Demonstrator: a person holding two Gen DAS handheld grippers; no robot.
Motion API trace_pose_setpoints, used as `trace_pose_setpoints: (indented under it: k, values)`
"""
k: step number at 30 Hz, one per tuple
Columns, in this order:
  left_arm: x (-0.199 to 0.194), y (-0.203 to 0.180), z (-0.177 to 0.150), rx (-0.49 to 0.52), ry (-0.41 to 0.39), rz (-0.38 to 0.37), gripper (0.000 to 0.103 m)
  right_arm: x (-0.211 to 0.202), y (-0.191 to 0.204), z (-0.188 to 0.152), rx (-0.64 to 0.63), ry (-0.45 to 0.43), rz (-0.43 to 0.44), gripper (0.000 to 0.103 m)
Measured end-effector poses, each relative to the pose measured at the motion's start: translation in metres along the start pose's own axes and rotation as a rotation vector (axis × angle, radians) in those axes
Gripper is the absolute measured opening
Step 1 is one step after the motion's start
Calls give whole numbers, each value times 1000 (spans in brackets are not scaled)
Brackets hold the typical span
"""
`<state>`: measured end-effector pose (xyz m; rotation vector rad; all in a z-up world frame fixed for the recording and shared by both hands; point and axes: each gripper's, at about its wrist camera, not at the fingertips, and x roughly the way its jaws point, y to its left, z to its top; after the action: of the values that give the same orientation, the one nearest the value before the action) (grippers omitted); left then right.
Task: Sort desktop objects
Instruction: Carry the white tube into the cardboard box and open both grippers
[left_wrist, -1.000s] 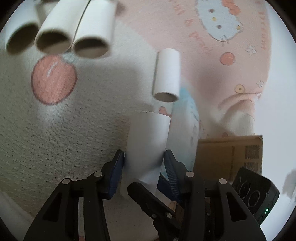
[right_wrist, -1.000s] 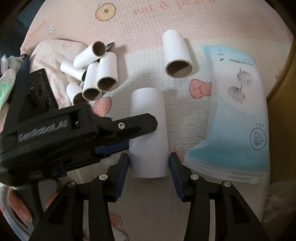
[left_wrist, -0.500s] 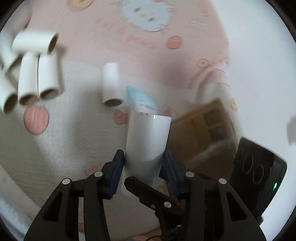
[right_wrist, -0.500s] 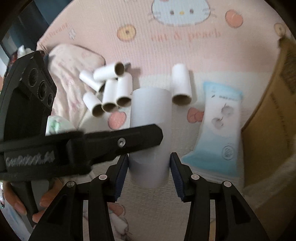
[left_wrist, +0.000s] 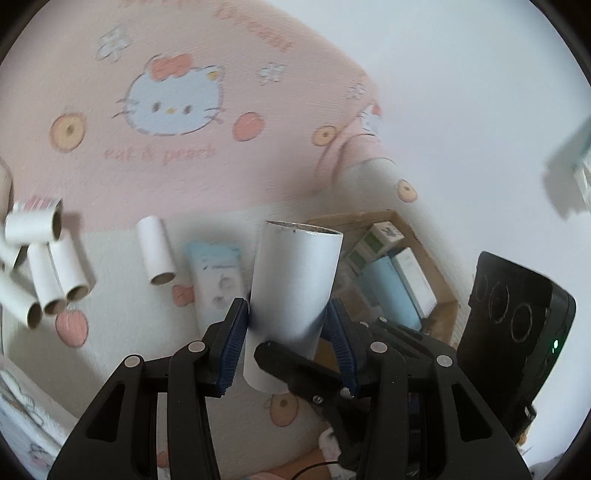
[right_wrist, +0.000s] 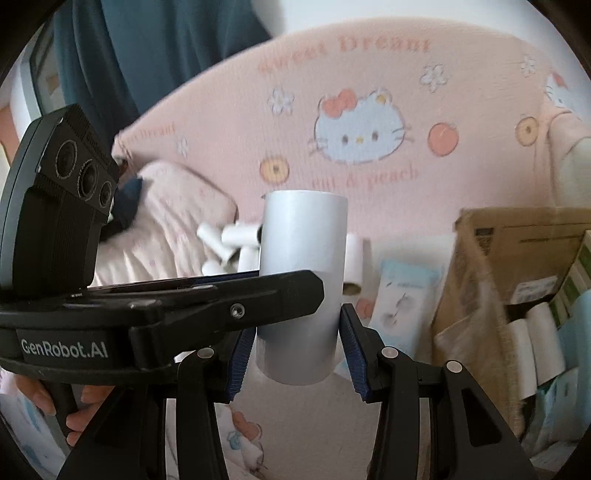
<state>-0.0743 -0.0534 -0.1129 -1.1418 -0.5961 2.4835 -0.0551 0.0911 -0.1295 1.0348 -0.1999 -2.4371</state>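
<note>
now both tongs (left_wrist: 288, 332) (right_wrist: 295, 354) clamp the big white tube (left_wrist: 295, 284) (right_wrist: 301, 280).

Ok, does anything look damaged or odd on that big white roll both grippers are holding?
The large white cardboard roll has a ragged, dark-flecked top rim, as if torn. Both the left gripper and right gripper clamp it at once, which is unusual.

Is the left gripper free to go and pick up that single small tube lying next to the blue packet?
Probably not right now: the left gripper is shut on the big white roll, together with the right gripper. The small tube itself lies uncovered.
</note>
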Motion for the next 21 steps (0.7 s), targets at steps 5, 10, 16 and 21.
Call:
trace_pose_setpoints:
  k: [5, 10, 16, 21]
  values:
    - [9, -26, 1, 49, 21, -8, 48, -23, -15, 5, 30, -47, 4, 43]
    - [19, -55, 5, 113, 29, -15, 48, -42, -23, 9, -29, -59, -58, 43]
    - [30, -86, 17, 211, 41, 9, 48, -62, -45, 14, -21, -62, -71, 43]
    - [45, -96, 35, 239, 32, -36, 39, -71, -75, 17, 37, -30, -83, 41]
